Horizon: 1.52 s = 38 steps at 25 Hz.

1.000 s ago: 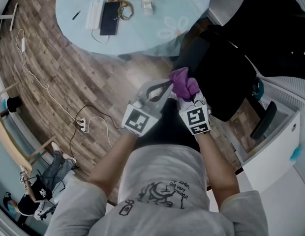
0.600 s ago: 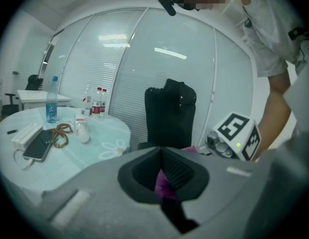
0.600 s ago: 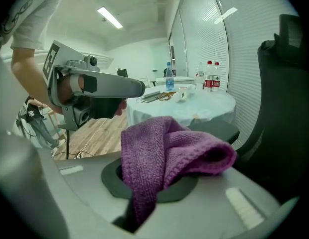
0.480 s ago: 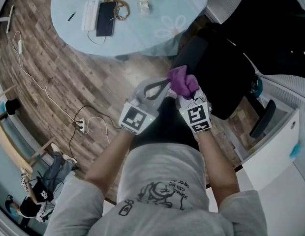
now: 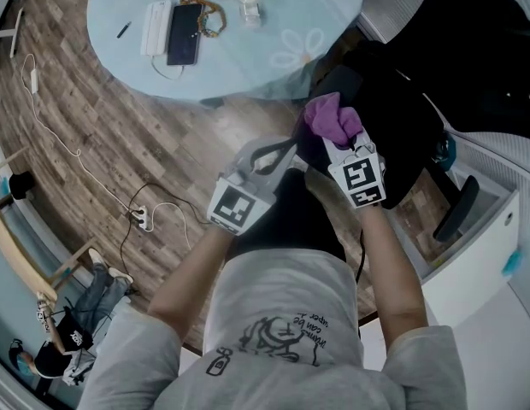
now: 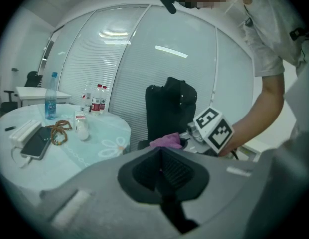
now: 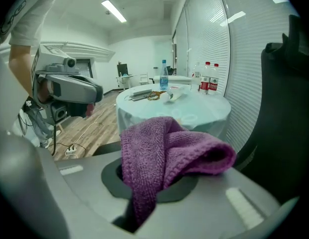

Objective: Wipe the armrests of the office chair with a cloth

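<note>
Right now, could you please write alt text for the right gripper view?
A purple knitted cloth is clamped in the right gripper, bunched in the foreground. Behind it stands a round table with bottles; the black office chair fills the right edge, the left gripper the left.

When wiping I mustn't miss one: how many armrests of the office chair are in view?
2. The near armrest is by the purple cloth held in the right tool; the far armrest is across the seat.
</note>
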Each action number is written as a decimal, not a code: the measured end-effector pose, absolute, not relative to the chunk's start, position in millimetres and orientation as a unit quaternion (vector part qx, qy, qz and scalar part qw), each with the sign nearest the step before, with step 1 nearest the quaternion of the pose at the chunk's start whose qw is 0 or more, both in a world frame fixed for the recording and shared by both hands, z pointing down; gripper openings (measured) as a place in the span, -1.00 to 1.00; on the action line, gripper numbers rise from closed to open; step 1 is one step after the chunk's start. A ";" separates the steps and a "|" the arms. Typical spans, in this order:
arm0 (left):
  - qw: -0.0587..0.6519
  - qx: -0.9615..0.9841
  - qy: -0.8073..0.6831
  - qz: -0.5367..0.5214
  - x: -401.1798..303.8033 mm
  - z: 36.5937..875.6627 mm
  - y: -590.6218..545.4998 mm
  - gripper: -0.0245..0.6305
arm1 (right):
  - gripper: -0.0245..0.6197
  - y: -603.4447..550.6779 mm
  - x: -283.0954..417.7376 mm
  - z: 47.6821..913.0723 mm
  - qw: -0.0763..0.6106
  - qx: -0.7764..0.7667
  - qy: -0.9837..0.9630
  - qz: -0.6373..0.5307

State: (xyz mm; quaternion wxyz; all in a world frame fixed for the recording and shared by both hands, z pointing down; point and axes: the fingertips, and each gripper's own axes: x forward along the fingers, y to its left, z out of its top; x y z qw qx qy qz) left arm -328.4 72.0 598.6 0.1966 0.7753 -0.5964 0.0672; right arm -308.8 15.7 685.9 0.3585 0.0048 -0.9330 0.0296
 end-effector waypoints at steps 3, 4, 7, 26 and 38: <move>0.200 0.775 -0.595 0.069 -329.1 600.5 73.7 -0.92 | -0.80 -8.2 -313.1 688.4 0.363 0.006 -0.932 0.017; 0.200 0.775 -0.595 0.069 -329.4 600.5 73.8 -0.92 | -0.80 -16.3 -314.7 689.1 0.364 0.006 -0.931 0.012; 0.201 0.774 -0.596 0.069 -331.0 601.4 73.7 -0.92 | -0.80 -41.3 -319.9 692.0 0.363 0.008 -0.932 0.006; 0.212 0.767 -0.602 0.068 -333.1 602.0 82.4 -0.92 | -0.80 -83.3 -331.2 692.2 0.360 0.048 -0.931 0.030; 0.214 0.765 -0.603 0.068 -330.3 601.8 91.3 -0.92 | -0.80 -3.7 -314.8 686.6 0.359 0.005 -0.933 0.020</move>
